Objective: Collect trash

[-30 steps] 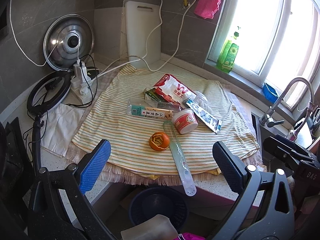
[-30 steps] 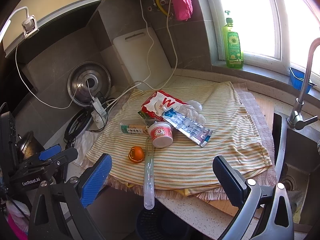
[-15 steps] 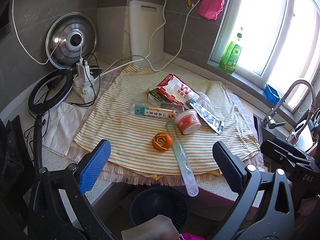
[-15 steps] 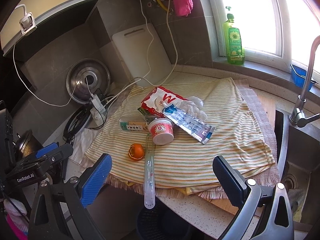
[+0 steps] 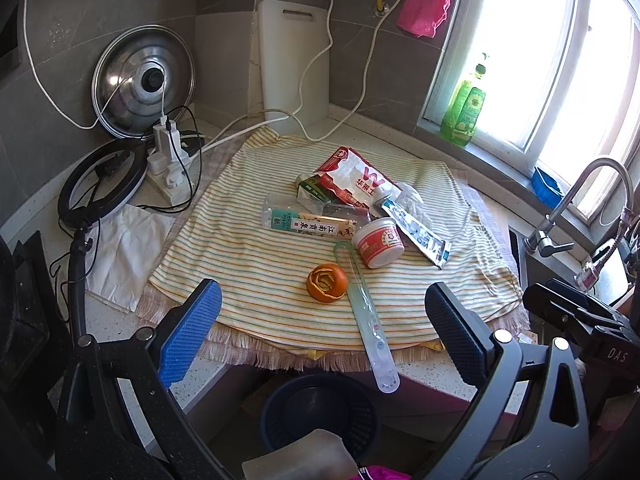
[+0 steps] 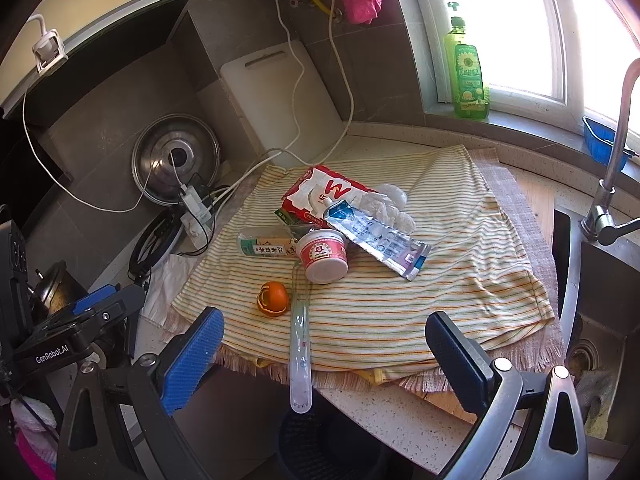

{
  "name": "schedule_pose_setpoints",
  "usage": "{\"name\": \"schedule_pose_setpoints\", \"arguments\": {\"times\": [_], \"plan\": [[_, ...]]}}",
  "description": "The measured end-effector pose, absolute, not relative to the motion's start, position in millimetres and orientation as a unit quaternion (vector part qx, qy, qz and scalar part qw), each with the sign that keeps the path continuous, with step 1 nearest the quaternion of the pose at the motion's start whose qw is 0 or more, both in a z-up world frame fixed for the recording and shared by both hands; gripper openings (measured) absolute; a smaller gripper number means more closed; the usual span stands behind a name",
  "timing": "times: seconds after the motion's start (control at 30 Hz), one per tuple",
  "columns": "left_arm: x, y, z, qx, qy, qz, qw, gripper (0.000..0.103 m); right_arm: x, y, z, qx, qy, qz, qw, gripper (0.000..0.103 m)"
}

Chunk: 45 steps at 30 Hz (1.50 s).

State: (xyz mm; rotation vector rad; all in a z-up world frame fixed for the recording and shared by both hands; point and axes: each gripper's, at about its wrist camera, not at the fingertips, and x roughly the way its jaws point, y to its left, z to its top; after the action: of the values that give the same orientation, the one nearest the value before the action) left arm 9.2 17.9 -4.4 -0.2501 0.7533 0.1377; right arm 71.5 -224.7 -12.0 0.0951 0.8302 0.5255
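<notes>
Trash lies on a striped cloth (image 5: 256,264) (image 6: 440,300): an orange peel (image 5: 326,282) (image 6: 273,298), a long clear plastic case (image 5: 366,320) (image 6: 300,344) overhanging the counter edge, a red-white cup (image 5: 378,242) (image 6: 323,256), a flattened bottle (image 5: 308,222) (image 6: 266,245), a red-white bag (image 5: 356,180) (image 6: 324,194) and a silver-blue wrapper (image 5: 416,230) (image 6: 376,238). A dark blue bin (image 5: 318,412) (image 6: 320,436) stands below the counter edge. My left gripper (image 5: 320,336) and right gripper (image 6: 324,356) are both open and empty, held in front of the counter, apart from the trash.
A pot lid (image 5: 144,80), power strip with cables (image 5: 168,168), ring light (image 5: 100,188) and white cutting board (image 5: 294,64) stand at the back left. A sink with faucet (image 6: 612,184) is on the right. A green soap bottle (image 6: 466,68) stands on the sill.
Both grippers have shifted slightly; the scene has slid a little in each view. Nothing on the cloth has moved, and both grippers stay open.
</notes>
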Motion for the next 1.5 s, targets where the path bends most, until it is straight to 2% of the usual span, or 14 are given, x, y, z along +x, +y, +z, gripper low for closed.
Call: {"name": "schedule_pose_setpoints", "arguments": {"times": [0.73, 1.3, 1.43, 1.5], "plan": [[11, 19, -6, -0.122, 0.369, 0.067, 0.919, 0.103, 75, -219, -19, 0.051, 0.416, 0.268, 0.868, 0.1], [30, 36, -29, -0.137, 0.394, 0.049, 0.908, 0.103, 83, -204, -44, 0.038, 0.448, 0.276, 0.849, 0.099], [41, 40, -45, -0.142, 0.409, 0.03, 0.901, 0.101, 87, -196, -58, 0.034, 0.466, 0.295, 0.834, 0.099], [47, 39, -54, -0.144, 0.42, 0.019, 0.896, 0.095, 90, -193, -67, 0.037, 0.478, 0.308, 0.822, 0.096]]}}
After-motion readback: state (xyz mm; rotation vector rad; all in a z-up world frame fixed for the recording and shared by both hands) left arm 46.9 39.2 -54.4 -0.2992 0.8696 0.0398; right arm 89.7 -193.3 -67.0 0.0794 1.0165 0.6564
